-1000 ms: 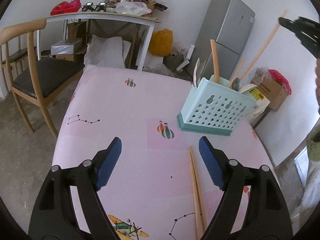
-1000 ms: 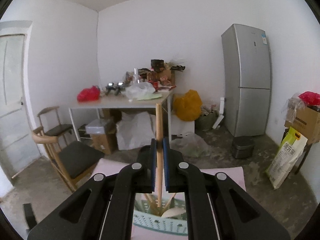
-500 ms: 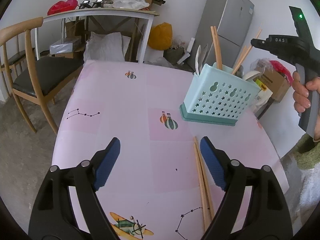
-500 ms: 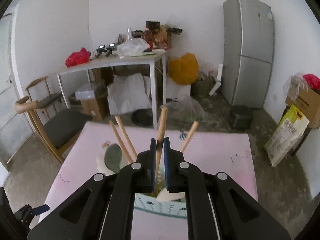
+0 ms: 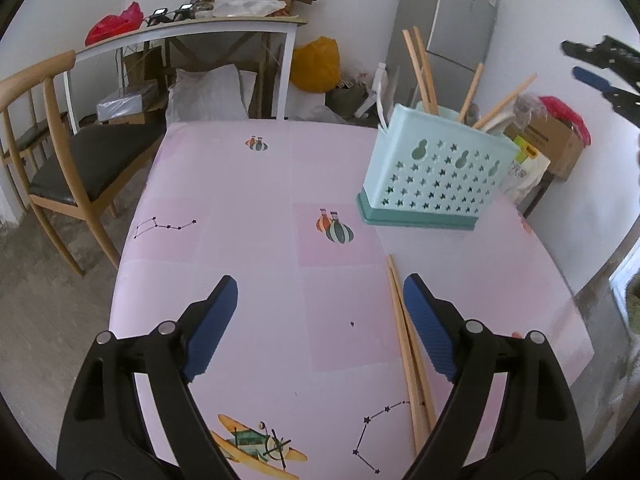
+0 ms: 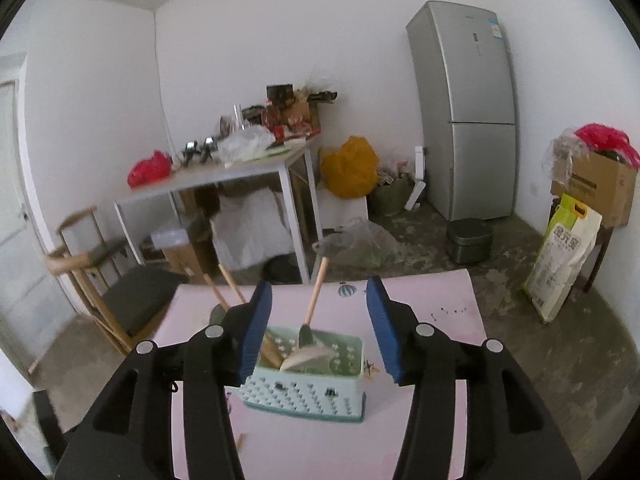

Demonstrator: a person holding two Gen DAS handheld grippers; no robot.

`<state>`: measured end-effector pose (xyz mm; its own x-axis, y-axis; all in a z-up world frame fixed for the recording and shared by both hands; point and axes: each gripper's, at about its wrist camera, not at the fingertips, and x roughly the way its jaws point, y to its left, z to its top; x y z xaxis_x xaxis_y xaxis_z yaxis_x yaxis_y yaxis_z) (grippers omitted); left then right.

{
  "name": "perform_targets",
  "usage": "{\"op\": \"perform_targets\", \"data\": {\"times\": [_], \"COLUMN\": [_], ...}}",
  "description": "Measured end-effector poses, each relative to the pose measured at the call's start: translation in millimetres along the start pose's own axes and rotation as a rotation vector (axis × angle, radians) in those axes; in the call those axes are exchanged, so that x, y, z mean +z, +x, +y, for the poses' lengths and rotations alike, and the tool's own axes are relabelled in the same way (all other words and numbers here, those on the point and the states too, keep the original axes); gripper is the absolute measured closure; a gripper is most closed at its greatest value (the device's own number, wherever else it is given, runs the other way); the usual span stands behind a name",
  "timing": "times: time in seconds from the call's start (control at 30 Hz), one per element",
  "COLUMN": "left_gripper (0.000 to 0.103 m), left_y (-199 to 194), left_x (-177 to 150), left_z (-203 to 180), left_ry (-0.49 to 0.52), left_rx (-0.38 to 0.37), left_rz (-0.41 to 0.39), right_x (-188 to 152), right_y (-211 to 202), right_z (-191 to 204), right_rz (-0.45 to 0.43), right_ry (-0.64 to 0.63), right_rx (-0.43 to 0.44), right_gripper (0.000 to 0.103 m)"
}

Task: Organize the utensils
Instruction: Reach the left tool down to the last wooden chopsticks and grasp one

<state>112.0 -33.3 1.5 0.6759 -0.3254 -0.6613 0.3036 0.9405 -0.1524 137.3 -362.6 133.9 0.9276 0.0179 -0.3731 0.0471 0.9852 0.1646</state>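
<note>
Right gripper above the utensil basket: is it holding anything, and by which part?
Nothing is held. The right gripper is opening, its jaws empty above the basket; the wooden-handled utensil stands free inside.

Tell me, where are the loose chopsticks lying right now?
In the left wrist view, the loose chopsticks lie on the pink table, just inside the left gripper's right finger, nearer than the basket.

Both our grippers empty

Our left gripper (image 5: 316,320) angles downward with jaws spread wide; our right gripper (image 6: 318,330), farther off to the right, is opening, nothing between its pads.
</note>
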Motion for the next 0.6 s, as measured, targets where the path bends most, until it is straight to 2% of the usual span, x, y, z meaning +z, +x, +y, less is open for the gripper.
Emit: {"op": "perform_targets", "data": {"times": [0.13,0.27,0.37,0.43,0.6], "left_gripper": [0.022,0.024,0.038,0.051,0.073], "left_y": [4,10,17,23,35], "left_x": [-9,-22,-33,-41,-57], "left_z": [-9,-23,-36,-45,-62], "left_ry": [0.036,0.072,0.092,0.112,0.171], "left_rx": [0.005,-0.016,-0.038,-0.052,-0.055], "left_rz": [0.033,0.074,0.105,0.133,0.187], "right_x": [-35,-92,-138,-167,-204], "right_y": [-17,-14,0,7,10], "right_z": [0,0,-2,0,7], "right_rz": [0.039,0.165,0.295,0.371,0.447], "right_ry": [0.004,0.033,0.098,0.136,0.165], "right_rx": [0.018,0.031,0.062,0.083,0.104], "right_gripper": [0.053,0.052,0.052,0.052,0.052]}}
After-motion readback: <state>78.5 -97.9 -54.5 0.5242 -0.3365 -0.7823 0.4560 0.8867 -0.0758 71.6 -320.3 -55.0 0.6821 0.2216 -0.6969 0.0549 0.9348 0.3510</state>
